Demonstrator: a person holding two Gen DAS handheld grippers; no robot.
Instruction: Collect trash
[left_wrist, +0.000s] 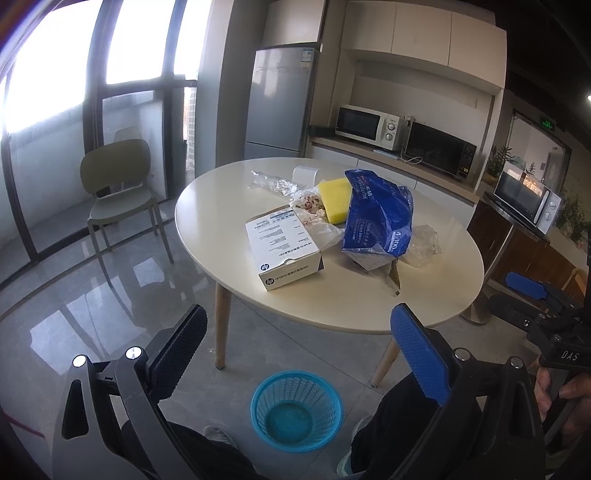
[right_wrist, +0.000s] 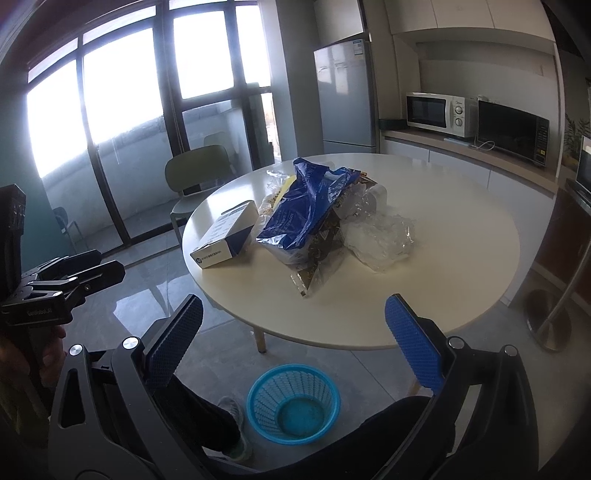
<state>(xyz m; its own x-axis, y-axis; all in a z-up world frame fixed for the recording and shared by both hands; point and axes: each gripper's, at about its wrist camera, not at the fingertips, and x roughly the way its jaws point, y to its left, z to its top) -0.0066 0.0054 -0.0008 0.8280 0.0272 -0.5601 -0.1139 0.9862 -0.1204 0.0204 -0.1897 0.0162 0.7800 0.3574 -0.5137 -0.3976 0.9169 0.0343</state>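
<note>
I have both claws released and empty: the left gripper (left_wrist: 299, 343) and the right gripper (right_wrist: 293, 332) hang short of the round table (left_wrist: 424, 295), pads spread wide. The trash sits clustered mid-table: a white HP box (left_wrist: 282, 249) nearest the left edge, a blue plastic bag (left_wrist: 376, 214) heaped beside it, a yellow sponge (left_wrist: 336, 199) behind, and a crumpled clear wrapper (right_wrist: 380, 236) to the right. A patterned foil packet (right_wrist: 317, 266) pokes out under the blue bag toward me. The blue mesh bin (left_wrist: 297, 410) stands on the floor between my knees, below the table's edge. A green chair (left_wrist: 118, 184) waits by the window.
</note>
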